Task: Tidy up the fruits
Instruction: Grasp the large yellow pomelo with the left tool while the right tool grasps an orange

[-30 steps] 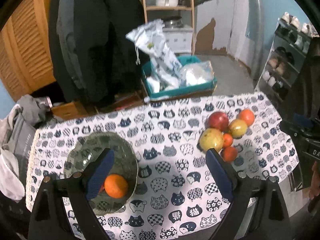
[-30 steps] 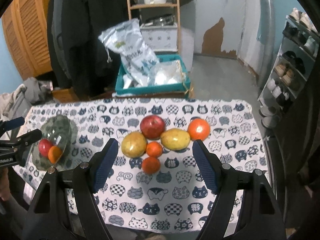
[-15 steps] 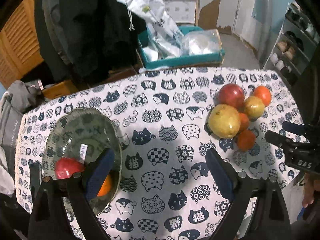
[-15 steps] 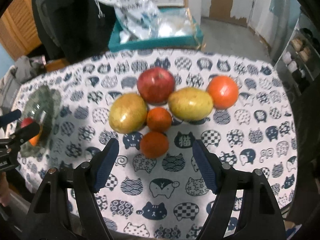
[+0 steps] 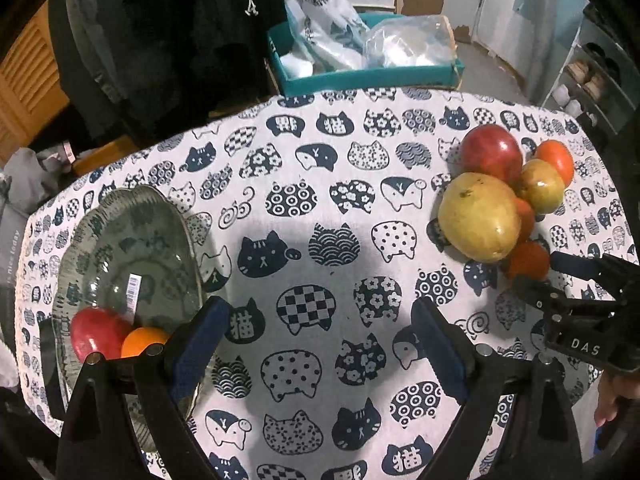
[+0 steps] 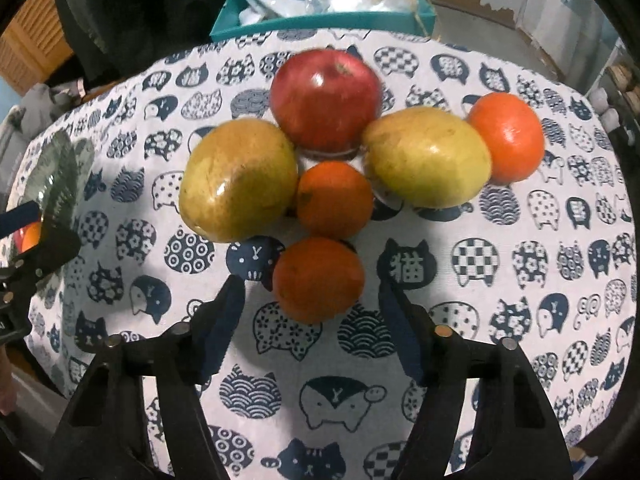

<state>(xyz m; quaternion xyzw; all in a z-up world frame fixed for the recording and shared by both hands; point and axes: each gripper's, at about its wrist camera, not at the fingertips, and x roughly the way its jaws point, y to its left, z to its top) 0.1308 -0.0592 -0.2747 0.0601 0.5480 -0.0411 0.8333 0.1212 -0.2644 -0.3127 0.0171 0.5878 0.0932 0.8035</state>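
Already partly sorted, the fruit sat in two groups on a table (image 5: 304, 272) covered with a cat-print cloth: a red apple (image 5: 98, 338) and a small orange (image 5: 142, 342) lay in the glass bowl (image 5: 132, 248) at the left end, while six pieces waited in a tight cluster well apart from it. That cluster held a second red apple (image 6: 326, 100), two yellow-green fruits (image 6: 238, 178) flanking it, a middle orange (image 6: 334, 200), a larger orange-red fruit (image 6: 506, 136) at the far right and, nearest the camera, the front orange (image 6: 318, 280). The right gripper (image 6: 312, 320) pointed steeply down at that front orange, its jaws closing with the fruit partly between the blue pads (image 6: 226, 316) but not yet pressed by them. The left gripper (image 5: 316, 344) hung over bare cloth beside the bowl, jaws wide apart and holding nothing. By that count two fruits were placed and six remained, the next pick seemingly under way. One left finger hid part of the bowl's orange, the exact kind of the yellow-green fruits was hard to tell, and the teal crate (image 5: 372, 76) of plastic bags behind the table was cut off at the top
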